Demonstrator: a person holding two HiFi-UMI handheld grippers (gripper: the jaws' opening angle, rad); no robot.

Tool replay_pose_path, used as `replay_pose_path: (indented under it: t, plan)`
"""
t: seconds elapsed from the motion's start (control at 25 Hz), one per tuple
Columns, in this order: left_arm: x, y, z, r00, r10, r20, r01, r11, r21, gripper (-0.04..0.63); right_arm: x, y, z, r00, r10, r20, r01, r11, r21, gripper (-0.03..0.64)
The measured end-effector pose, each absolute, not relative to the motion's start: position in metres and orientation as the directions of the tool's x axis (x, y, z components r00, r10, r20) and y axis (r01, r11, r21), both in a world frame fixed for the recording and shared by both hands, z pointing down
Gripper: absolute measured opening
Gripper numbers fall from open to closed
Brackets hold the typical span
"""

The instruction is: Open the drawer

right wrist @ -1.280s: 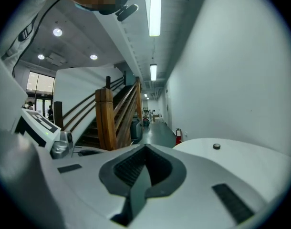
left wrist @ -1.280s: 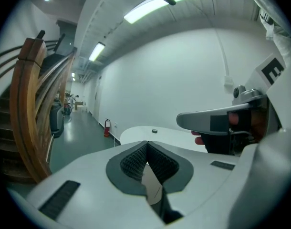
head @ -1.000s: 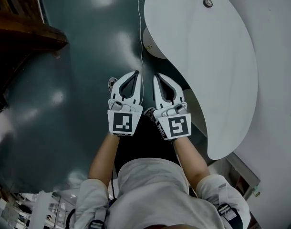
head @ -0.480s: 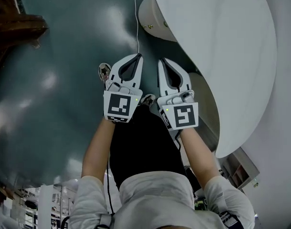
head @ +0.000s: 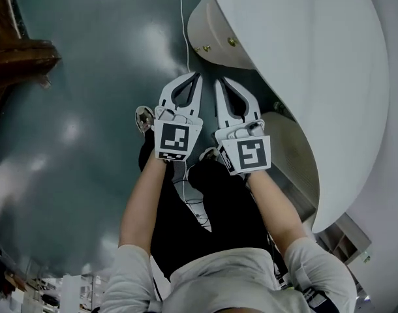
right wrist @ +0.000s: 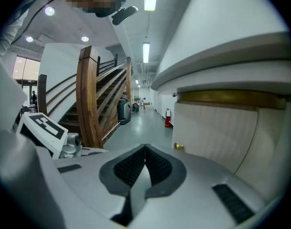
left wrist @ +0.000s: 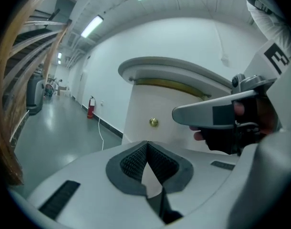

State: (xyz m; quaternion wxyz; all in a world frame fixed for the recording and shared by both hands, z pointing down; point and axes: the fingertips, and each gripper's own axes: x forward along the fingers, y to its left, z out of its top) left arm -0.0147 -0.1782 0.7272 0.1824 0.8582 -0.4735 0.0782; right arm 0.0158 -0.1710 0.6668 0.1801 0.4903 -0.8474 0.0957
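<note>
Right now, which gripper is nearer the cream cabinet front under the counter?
Right. The right gripper has the cabinet front close on its right side. The left gripper sits beyond it, on the side away from the cabinet.

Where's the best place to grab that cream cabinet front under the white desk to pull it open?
Take the brass knob, which stands out from the flat cabinet front. Come straight at it from the front, roughly level, a jaw on each side. The left hand-held gripper faces it but is shut and empty, so open it first.
</note>
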Motion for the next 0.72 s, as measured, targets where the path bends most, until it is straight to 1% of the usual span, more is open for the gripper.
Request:
replay_pose_path:
  t: [0.16,0.28,0.32,0.48,0.56,0.72]
  plan:
    - [-0.007,-0.197,0.758,0.525,-0.790,0.316,-0.849,-0.465,0.250,0.005,0.024,-0.174,0.688,-0.458,-0.809,0.369,-0.865,0.502,0.027,0.012]
    - [0.001,-0.206,0.805,0.525,-0.766,0.371,-0.851,-0.460,0.254,0.005,0.030,-0.176,0.708,-0.470,-0.804,0.363,-0.859,0.512,0.024,0.014]
    - [0.004,-0.211,0.820,0.529,-0.758,0.383,-0.848,-0.449,0.282,0.005,0.033,-0.176,0.714,-0.474,-0.802,0.364,-0.856,0.517,0.025,0.014]
    - [0.010,-0.233,0.866,0.544,-0.746,0.384,-0.809,-0.345,0.476,0.006,0.044,-0.181,0.748,-0.487,-0.775,0.402,-0.842,0.538,0.018,0.014]
    - [0.016,-0.240,0.884,0.551,-0.737,0.391,-0.798,-0.328,0.506,0.006,0.048,-0.183,0.759,-0.497,-0.762,0.415,-0.832,0.555,0.022,0.014]
    - [0.036,-0.240,0.906,0.589,-0.702,0.400,-0.776,-0.355,0.521,0.006,0.054,-0.189,0.763,-0.507,-0.758,0.411,-0.822,0.568,0.034,0.014]
